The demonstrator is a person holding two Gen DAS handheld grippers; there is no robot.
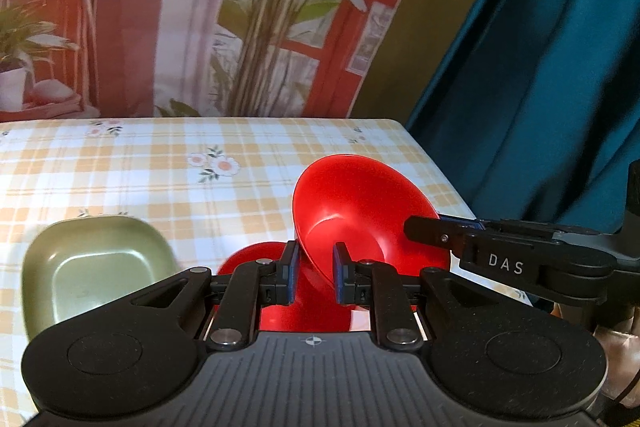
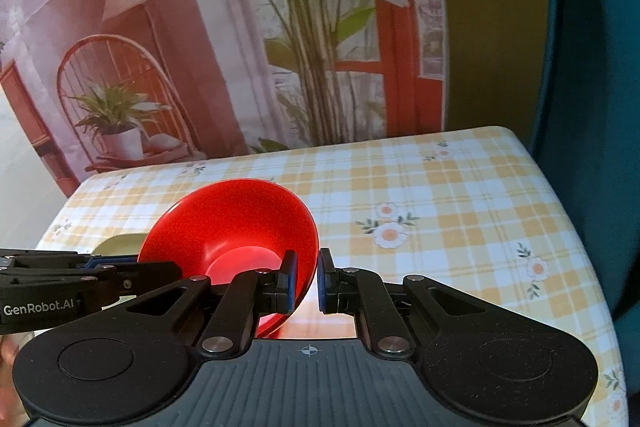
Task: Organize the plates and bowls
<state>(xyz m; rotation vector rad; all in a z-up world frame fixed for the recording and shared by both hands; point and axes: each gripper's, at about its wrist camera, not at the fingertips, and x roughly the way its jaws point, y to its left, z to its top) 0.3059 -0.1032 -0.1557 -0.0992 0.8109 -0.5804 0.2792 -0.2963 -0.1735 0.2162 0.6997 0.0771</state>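
A red bowl (image 1: 360, 211) is held tilted above the checked tablecloth (image 1: 160, 171), its inside facing the cameras. My left gripper (image 1: 314, 279) is shut on its near rim. My right gripper (image 2: 308, 279) is shut on the opposite rim of the same red bowl (image 2: 240, 227). A second red bowl (image 1: 280, 311) lies on the cloth under my left gripper, mostly hidden. A green squarish bowl (image 1: 92, 267) sits on the cloth to the left; only its edge (image 2: 120, 243) shows in the right wrist view.
The table's right edge (image 2: 568, 227) drops off beside a teal curtain (image 1: 540, 67). A printed backdrop (image 1: 200, 7) with plants and a chair hangs behind the table's far edge.
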